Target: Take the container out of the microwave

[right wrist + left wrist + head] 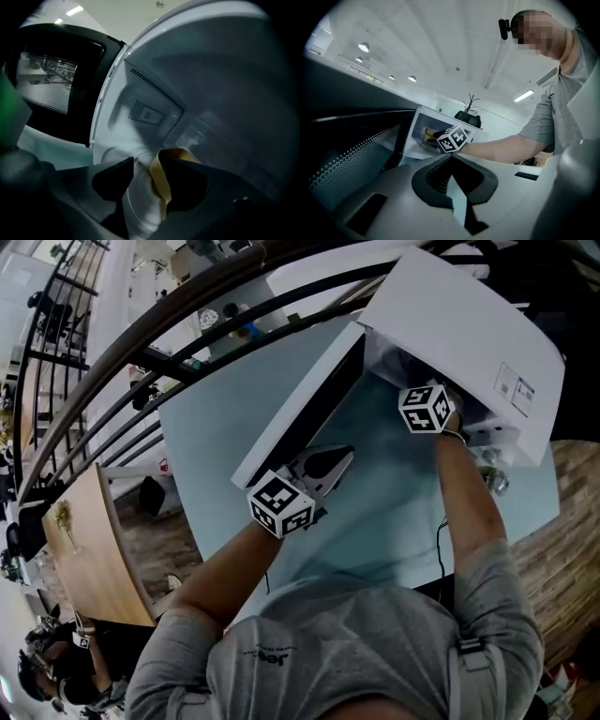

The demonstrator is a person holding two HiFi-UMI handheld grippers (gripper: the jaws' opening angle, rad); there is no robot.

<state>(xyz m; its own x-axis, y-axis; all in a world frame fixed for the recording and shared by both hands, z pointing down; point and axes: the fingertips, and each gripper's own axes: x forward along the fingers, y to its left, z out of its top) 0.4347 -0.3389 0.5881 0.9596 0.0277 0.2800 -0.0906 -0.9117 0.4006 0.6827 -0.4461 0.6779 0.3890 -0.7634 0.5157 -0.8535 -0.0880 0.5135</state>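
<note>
Six entries, largest first.

1. Table [394,521]: pale blue-green top that carries the appliance.
2. Microwave [469,324]: white case at the far right of the table, cavity exposed.
3. Door [309,409]: dark, with a mesh window, swung fully open to the left of the cavity.
4. Left gripper [452,155]: jaws together on nothing, held over the table near the open door and outside the cavity. It looks to be on standby.
5. Right gripper [147,159]: reached into the cavity with its jaws standing wide apart.
6. Container [161,183]: yellowish and thin-rimmed, sitting inside the microwave. Its near rim stands between the right gripper's jaws, close to the right-hand one, and is not yet pinched.

Step in hand, as I judge it: the reach is made and the grasp is pending. The next move calls for closing the jaws on the rim, then drawing the container level out of the cavity, clear of the door, without tipping it.
</note>
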